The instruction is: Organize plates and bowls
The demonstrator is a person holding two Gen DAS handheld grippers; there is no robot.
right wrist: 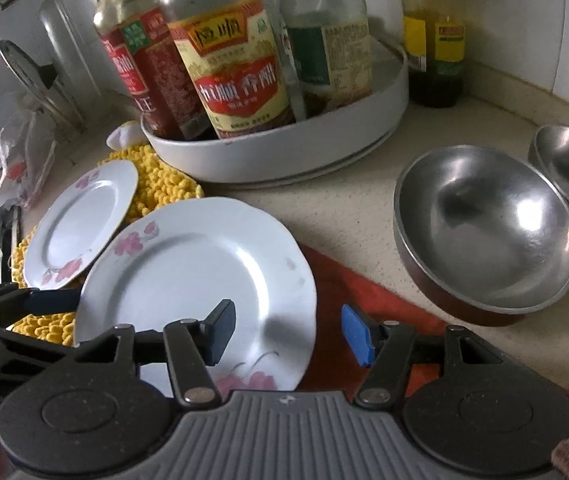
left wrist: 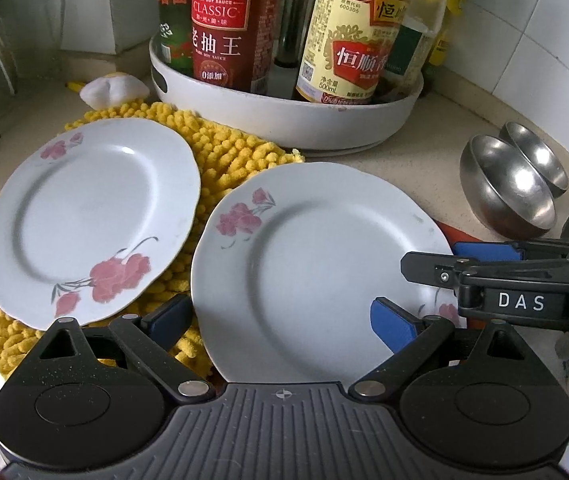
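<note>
Both grippers are low and close together, pointing forward and slightly down. The left gripper (left wrist: 284,318) has its 2 jaws spread wide, the blue pads (left wrist: 392,328) well apart and holding nothing. The right gripper (right wrist: 290,332) is likewise spread, 1 dark pad (right wrist: 220,330) on its left and 1 bright blue pad on its right, with a clear gap between them and nothing gripped. Seen from the left wrist view, the right gripper (left wrist: 484,264) reaches in from the right side, its fingers lying nearly level across the left one's front. In the right wrist view, the left gripper (right wrist: 44,300) juts in from the left edge.
</note>
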